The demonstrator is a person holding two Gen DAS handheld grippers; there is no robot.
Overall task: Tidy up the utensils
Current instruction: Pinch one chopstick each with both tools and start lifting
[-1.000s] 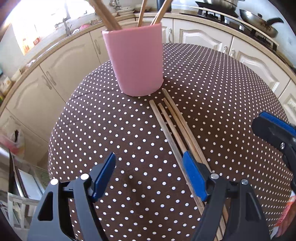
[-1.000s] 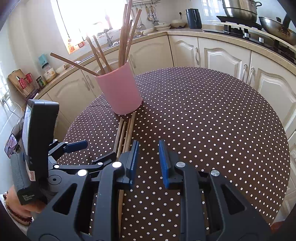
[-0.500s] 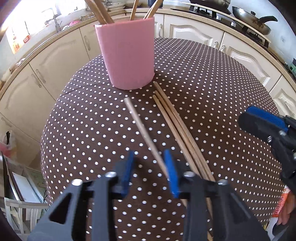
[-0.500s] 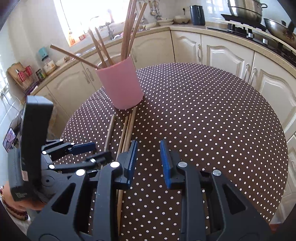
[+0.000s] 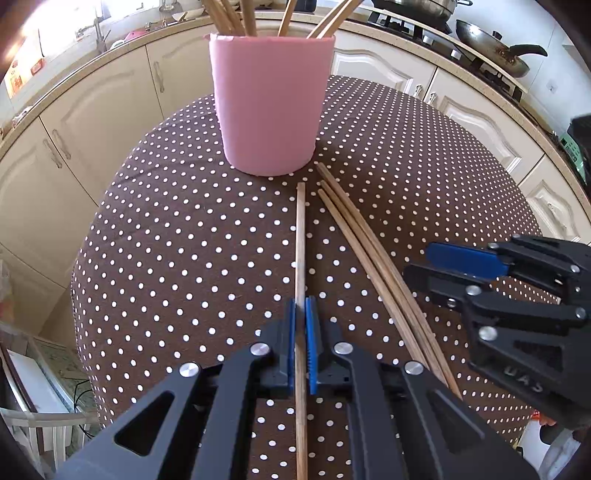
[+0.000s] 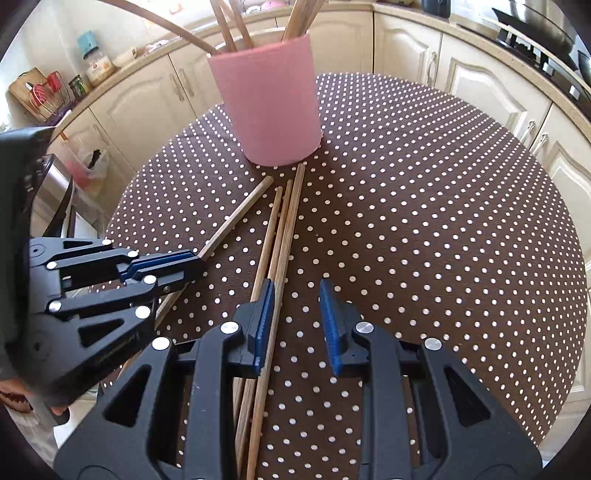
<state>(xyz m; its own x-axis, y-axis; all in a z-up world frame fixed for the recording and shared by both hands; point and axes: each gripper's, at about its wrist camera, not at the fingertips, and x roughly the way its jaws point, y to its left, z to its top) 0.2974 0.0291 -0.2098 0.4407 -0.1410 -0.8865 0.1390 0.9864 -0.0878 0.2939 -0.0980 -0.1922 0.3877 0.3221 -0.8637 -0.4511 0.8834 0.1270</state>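
Wooden chopsticks (image 5: 373,254): four; holder (image 5: 271,107): one

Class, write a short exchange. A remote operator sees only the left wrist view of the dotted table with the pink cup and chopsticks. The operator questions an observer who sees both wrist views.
Operator: My left gripper is shut on a single chopstick. I see the right gripper only from the side. Are its jaws apart?
Observer: Yes. The right gripper is open and presses on nothing. The loose chopsticks run along its left pad.
Operator: My frame cuts off the pink cup's top. Does anything stick out oddly?
Observer: One leaning chopstick juts far out of the pink cup toward the picture's left.
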